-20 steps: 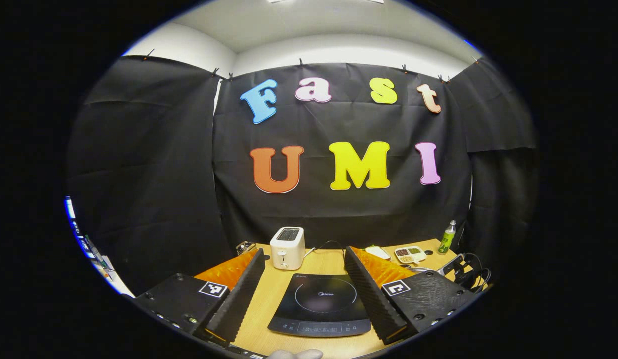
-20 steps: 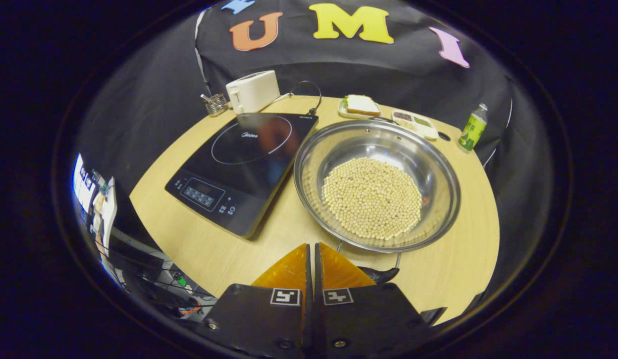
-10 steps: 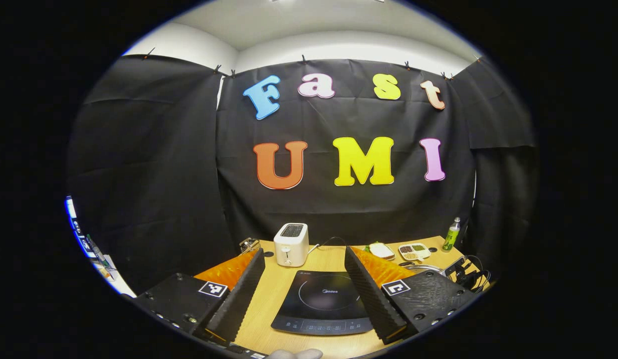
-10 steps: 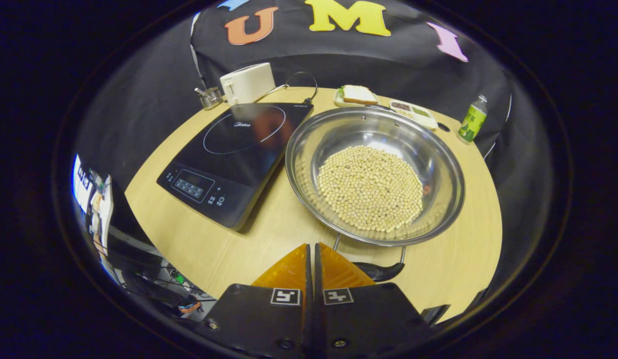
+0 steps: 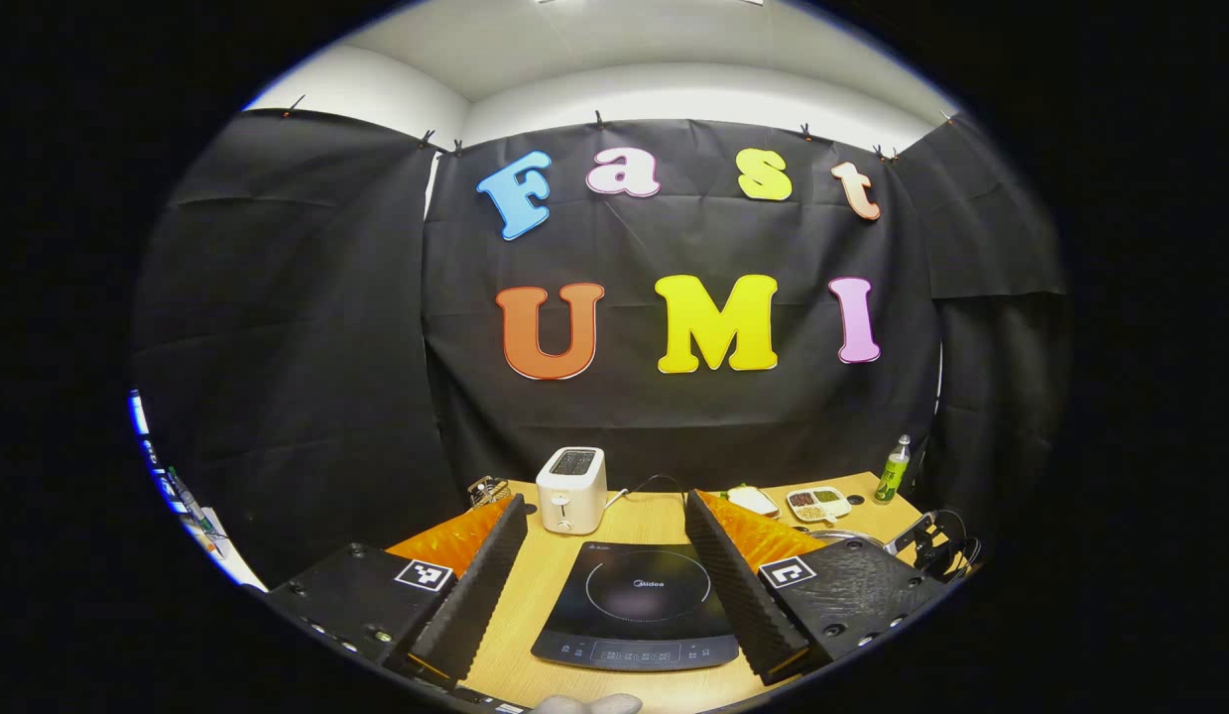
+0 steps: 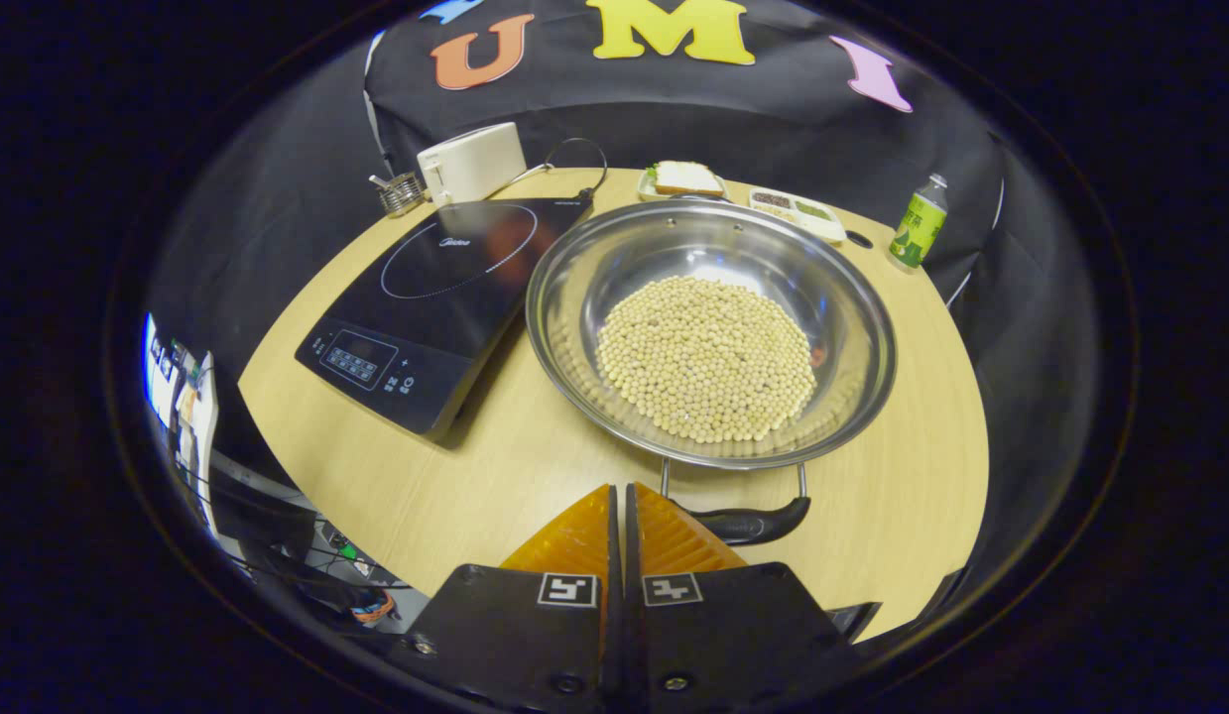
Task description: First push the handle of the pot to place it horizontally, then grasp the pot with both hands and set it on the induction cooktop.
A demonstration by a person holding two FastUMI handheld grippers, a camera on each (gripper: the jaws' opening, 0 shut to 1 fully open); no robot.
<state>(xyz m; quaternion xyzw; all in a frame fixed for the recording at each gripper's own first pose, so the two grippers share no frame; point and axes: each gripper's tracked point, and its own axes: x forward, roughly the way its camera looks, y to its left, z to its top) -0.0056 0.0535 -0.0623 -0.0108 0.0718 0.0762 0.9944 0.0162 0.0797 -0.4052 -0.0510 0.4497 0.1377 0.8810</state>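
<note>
Steel pot [image 6: 708, 337] of beans rests on bench [image 6: 495, 466], right of cooktop [image 6: 440, 297]; handle [image 6: 748, 521] near right tool [image 6: 619, 496], fingers closed, empty; left tool [image 5: 604, 511] wide open

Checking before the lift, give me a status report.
Left gripper open above cooktop. Right gripper shut, empty, beside pot handle. Pot of beans on table, right of cooktop. Nothing between them.

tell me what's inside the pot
The pot holds a heap of small pale round beans covering the middle of its bottom. The shiny inner wall shows bare around the heap. Whatever lies under the beans is covered.
</note>
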